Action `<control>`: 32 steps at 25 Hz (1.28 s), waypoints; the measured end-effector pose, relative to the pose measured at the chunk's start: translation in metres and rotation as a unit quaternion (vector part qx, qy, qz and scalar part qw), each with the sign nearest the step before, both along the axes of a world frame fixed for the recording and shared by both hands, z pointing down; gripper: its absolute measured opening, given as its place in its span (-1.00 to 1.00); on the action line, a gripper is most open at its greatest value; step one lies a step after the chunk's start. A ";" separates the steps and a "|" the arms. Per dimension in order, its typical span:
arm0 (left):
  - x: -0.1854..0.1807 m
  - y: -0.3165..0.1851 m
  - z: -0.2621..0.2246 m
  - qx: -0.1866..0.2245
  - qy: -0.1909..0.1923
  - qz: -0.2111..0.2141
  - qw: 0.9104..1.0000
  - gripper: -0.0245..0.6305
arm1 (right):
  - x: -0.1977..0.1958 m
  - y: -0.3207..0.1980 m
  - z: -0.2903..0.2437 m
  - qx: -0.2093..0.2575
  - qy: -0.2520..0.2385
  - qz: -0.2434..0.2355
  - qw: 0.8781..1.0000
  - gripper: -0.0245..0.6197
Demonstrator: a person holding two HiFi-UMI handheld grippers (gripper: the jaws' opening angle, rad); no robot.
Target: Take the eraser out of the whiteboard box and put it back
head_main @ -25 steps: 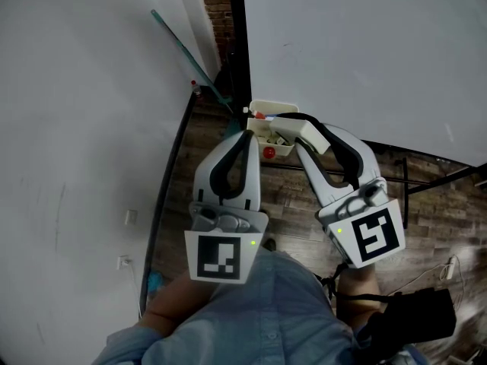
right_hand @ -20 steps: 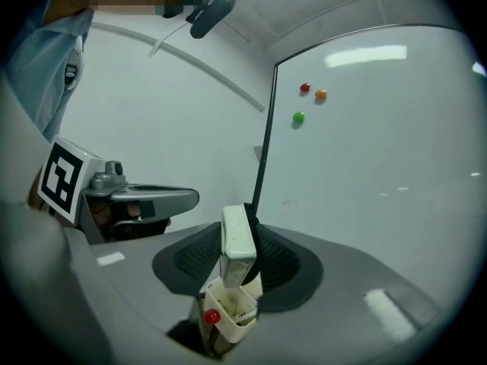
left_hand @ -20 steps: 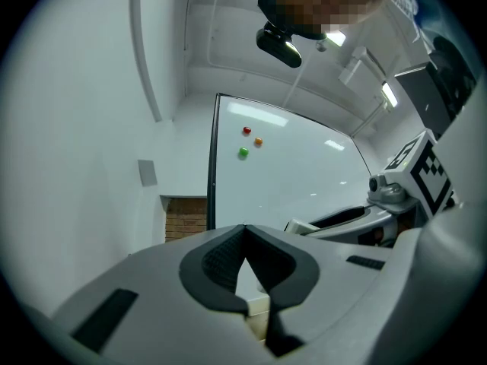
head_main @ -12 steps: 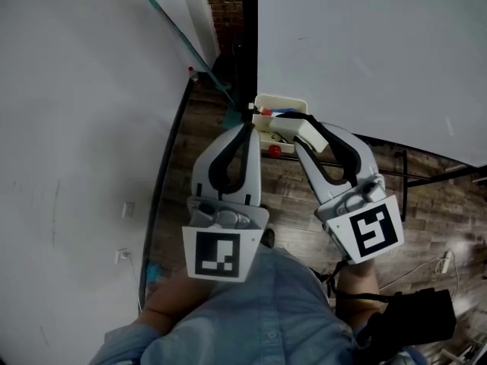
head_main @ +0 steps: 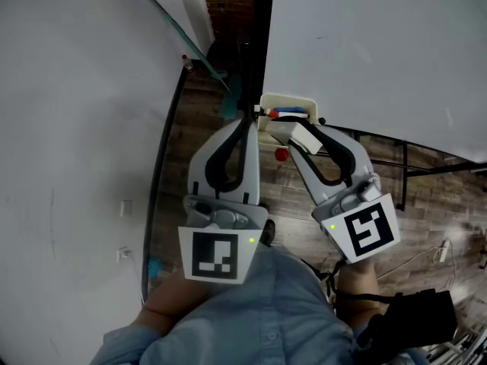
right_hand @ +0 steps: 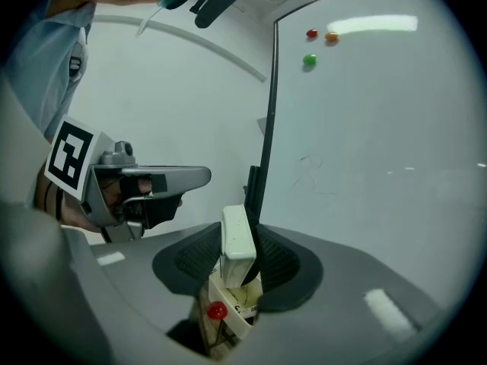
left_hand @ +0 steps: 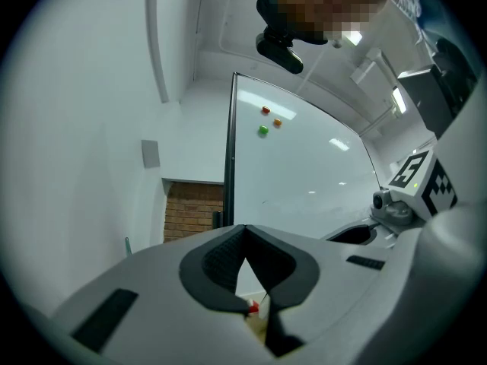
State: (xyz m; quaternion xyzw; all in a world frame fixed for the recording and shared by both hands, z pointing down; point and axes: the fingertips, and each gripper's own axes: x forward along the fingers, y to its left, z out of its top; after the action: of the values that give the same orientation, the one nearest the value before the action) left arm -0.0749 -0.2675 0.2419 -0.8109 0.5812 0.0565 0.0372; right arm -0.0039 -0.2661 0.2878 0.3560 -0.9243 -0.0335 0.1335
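1. Head view: the right gripper point(head_main: 301, 130), right of centre, has its jaws clamped on the eraser point(head_main: 306, 137), just under the box point(head_main: 289, 99) in the frame.
2. The box sits at the left edge of the whiteboard point(head_main: 380, 52), at upper centre.
3. The left gripper point(head_main: 245, 124), left of centre, has its jaw tips together with nothing between them, just left of the box.
4. Right gripper view: the eraser point(right_hand: 237, 249) stands upright between the pads of the right gripper point(right_hand: 238, 230) at lower centre. The box point(right_hand: 242, 316) lies right below it, and whether they touch cannot be told.
5. A red magnet point(right_hand: 218, 310) shows on the box front.
6. Left gripper view: the left gripper point(left_hand: 245, 230) has its tips meeting at lower centre.
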 end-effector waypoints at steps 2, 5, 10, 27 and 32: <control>-0.004 -0.006 0.003 -0.005 0.001 0.002 1.000 -0.91 | -0.004 -0.004 0.007 -0.009 0.006 0.001 1.000 -0.50; -0.009 -0.013 0.007 -0.010 0.002 0.004 1.000 -0.91 | -0.009 -0.008 0.017 -0.023 0.015 0.001 1.000 -0.50; -0.015 -0.023 0.017 -0.024 0.003 0.010 1.000 -0.91 | -0.015 -0.016 0.033 -0.036 0.032 0.003 0.999 -0.50; -0.026 -0.046 0.039 -0.049 0.001 0.028 0.998 -0.91 | -0.027 -0.032 0.078 -0.091 0.072 0.010 0.993 -0.47; -0.029 -0.051 0.045 -0.056 -0.001 0.026 0.998 -0.91 | -0.030 -0.034 0.094 -0.108 0.094 0.003 0.990 -0.46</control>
State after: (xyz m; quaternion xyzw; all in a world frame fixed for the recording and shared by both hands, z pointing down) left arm -0.1035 -0.3183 0.2866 -0.8267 0.5620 0.0243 -0.0094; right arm -0.0338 -0.3006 0.3816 0.3376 -0.9047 0.0342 0.2575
